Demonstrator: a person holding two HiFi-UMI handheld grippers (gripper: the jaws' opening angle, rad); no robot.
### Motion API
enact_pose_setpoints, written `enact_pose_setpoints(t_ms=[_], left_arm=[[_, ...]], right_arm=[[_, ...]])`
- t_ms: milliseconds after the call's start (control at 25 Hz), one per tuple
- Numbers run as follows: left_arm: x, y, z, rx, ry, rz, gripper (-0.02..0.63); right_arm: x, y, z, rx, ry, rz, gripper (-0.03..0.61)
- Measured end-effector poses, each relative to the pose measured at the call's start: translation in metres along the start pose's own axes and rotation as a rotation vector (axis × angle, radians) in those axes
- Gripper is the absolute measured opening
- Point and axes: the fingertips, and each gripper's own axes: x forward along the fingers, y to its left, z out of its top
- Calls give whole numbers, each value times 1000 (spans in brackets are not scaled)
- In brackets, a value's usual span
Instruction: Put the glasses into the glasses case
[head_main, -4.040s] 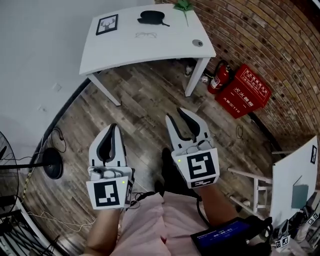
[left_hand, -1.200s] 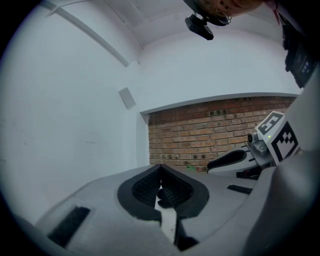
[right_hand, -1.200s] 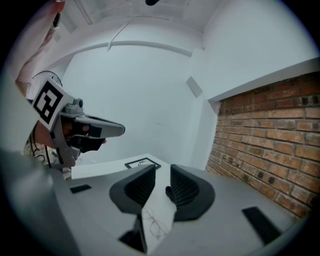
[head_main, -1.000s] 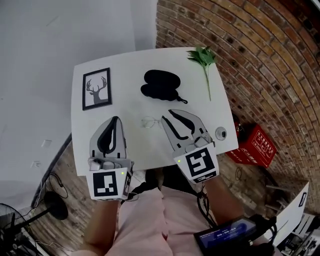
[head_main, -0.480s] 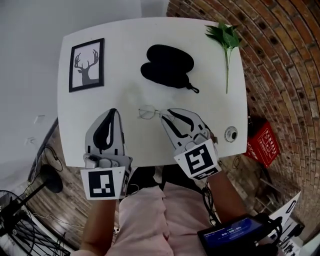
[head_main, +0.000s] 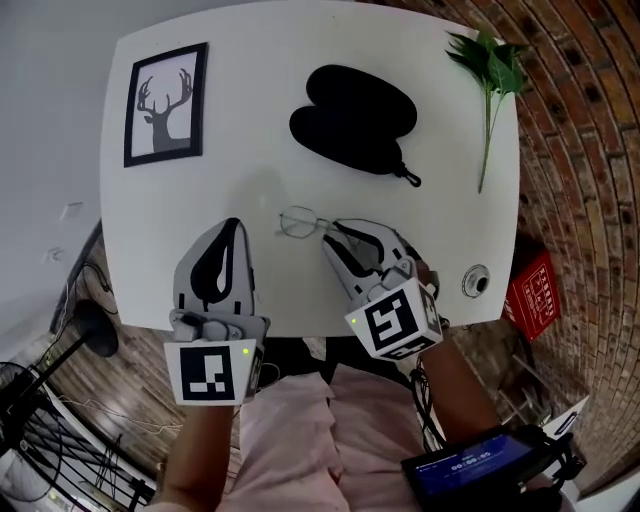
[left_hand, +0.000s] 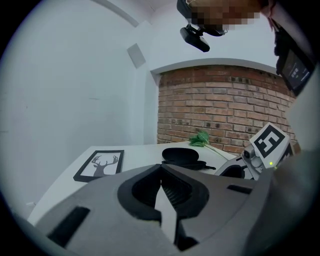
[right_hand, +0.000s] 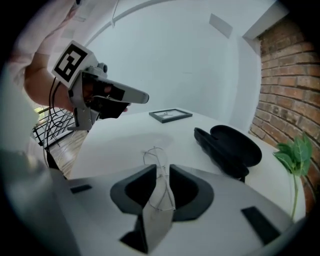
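Thin wire glasses (head_main: 298, 222) lie on the white table (head_main: 250, 170). Behind them, an open black glasses case (head_main: 352, 118) rests empty. My right gripper (head_main: 336, 235) is open, with its tips at the right end of the glasses. In the right gripper view the frame (right_hand: 154, 155) shows through the gap of that gripper (right_hand: 162, 171), and the case (right_hand: 232, 145) lies to the right. My left gripper (head_main: 232, 225) hovers shut and empty to the left of the glasses, its tips meeting (left_hand: 160, 169). The case (left_hand: 182, 155) lies ahead of it.
A framed deer picture (head_main: 165, 103) lies at the table's back left and a green sprig (head_main: 490, 80) at the back right. A small round object (head_main: 475, 280) sits near the right front edge. A red box (head_main: 535, 285) stands on the floor to the right.
Both grippers have come down toward the table, and the table fills more of the head view. The right gripper's tips have reached the glasses. The left gripper stays shut.
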Motion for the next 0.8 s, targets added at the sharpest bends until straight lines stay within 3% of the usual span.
enact_pose_setpoints(t_ms=[280, 520, 800], left_arm=[[10, 2, -8, -27, 18, -1, 5], [13, 3, -9, -35, 15, 5, 5], [13, 3, -7, -40, 13, -1, 5]], right_arm=[[11, 0, -10, 5, 47, 48, 83], [11, 4, -7, 13, 40, 70, 20], [13, 6, -13, 32, 79, 84, 43]])
